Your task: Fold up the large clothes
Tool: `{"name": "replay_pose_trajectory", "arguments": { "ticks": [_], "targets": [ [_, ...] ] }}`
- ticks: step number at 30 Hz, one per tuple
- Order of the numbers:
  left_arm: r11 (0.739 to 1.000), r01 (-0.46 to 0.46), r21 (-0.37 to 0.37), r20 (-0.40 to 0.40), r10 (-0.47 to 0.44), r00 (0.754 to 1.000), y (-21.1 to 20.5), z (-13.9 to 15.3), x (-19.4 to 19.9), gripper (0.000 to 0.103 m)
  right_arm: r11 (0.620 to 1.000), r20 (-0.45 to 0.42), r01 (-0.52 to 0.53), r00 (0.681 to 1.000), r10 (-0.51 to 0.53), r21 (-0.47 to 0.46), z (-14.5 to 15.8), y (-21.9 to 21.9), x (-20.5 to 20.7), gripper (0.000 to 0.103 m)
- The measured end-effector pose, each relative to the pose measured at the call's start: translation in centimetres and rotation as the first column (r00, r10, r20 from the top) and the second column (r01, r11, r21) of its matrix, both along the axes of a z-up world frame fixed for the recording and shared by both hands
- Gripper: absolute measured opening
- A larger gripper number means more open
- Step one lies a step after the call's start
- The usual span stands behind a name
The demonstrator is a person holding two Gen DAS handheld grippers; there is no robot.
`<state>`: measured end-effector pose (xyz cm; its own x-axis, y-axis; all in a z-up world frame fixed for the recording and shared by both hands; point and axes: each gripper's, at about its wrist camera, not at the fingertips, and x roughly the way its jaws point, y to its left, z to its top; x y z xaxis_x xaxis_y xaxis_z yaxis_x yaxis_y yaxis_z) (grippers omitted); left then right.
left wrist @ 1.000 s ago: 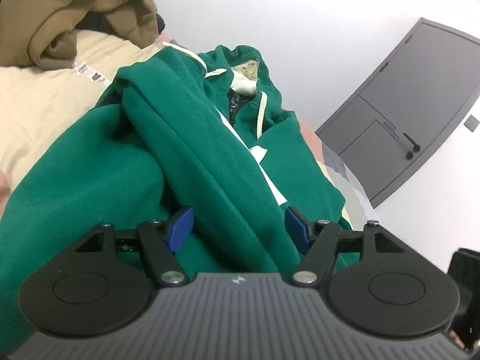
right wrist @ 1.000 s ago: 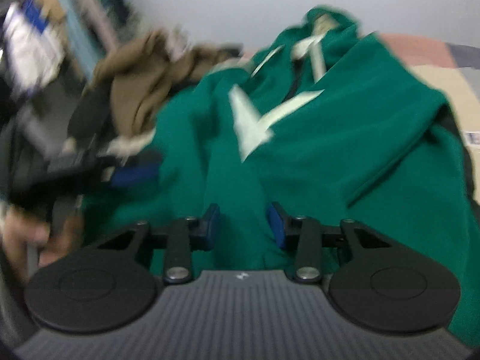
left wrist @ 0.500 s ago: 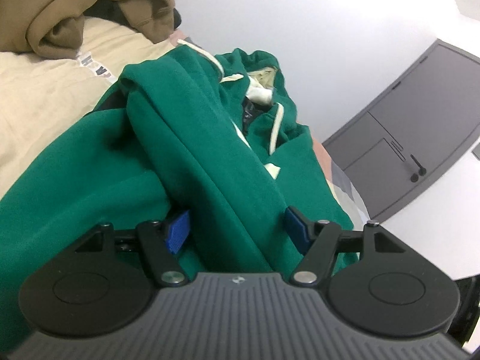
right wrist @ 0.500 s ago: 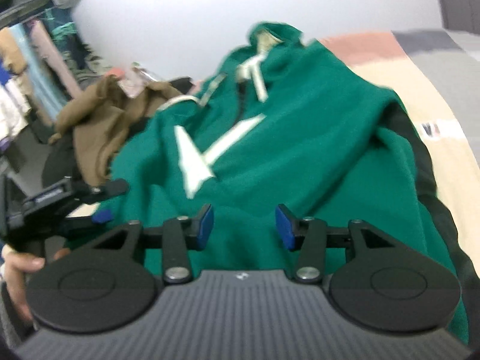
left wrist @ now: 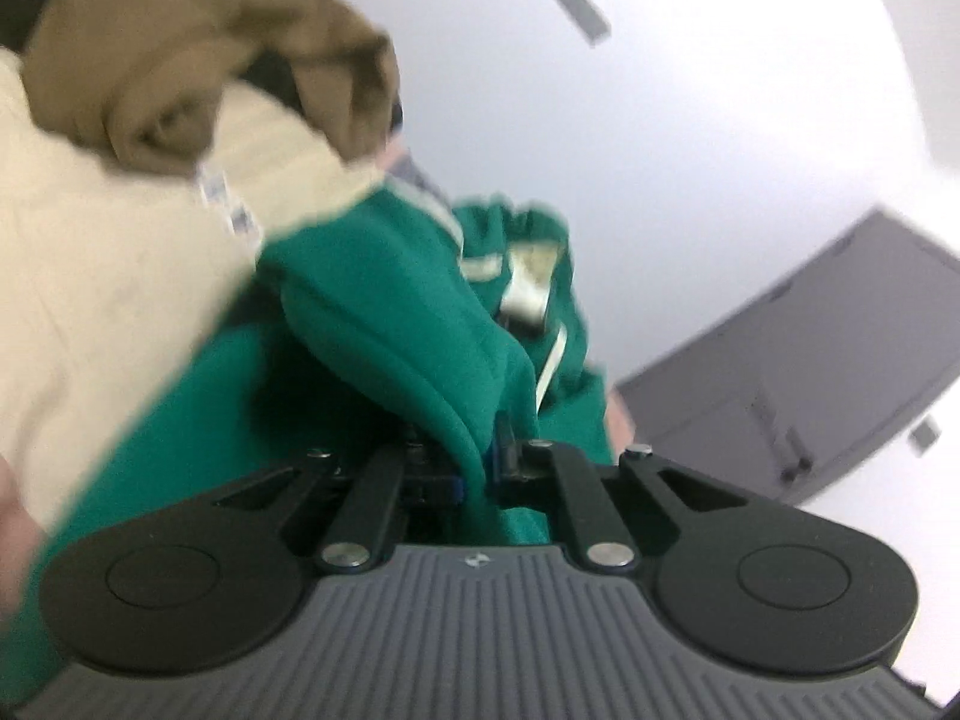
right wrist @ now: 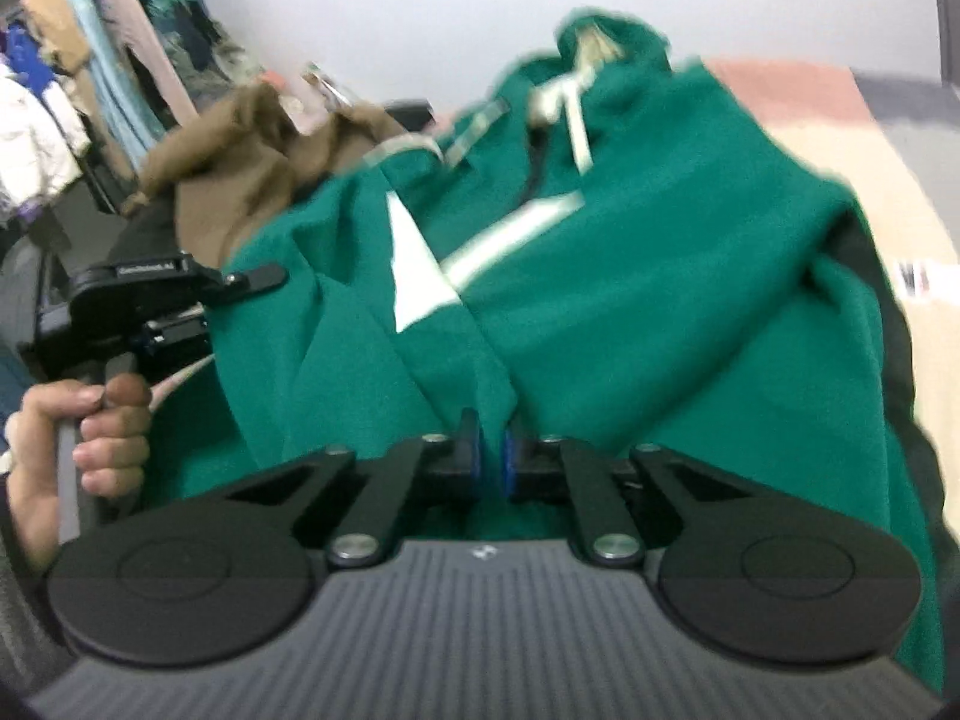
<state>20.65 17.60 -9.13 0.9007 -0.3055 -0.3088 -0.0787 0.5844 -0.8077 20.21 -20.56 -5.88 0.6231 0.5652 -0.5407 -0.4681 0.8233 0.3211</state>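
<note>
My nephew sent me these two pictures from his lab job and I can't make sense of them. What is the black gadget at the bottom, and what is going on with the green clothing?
No robot here: a person holds a two-finger gripper in each hand, each with a camera looking along its fingers. One picture is from the left gripper, the other from the right gripper; the black parts at the bottom are the tool itself. In the right view you also see the person's hand holding the left tool. A green hoodie lies on a beige cover, with a brown garment behind it. Both grippers have just closed, each pinching a fold of the hoodie, likely to fold it.
</note>
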Motion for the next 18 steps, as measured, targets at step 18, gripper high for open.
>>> {"name": "replay_pose_trajectory", "arguments": {
  "ticks": [18],
  "targets": [
    [0.98,-0.088,0.177,-0.221,0.126,0.967,4.3,-3.4,1.5,0.01,0.995,-0.047,-0.009,0.999,0.004,-0.104,-4.6,6.8,4.4,0.006]
  ]
}}
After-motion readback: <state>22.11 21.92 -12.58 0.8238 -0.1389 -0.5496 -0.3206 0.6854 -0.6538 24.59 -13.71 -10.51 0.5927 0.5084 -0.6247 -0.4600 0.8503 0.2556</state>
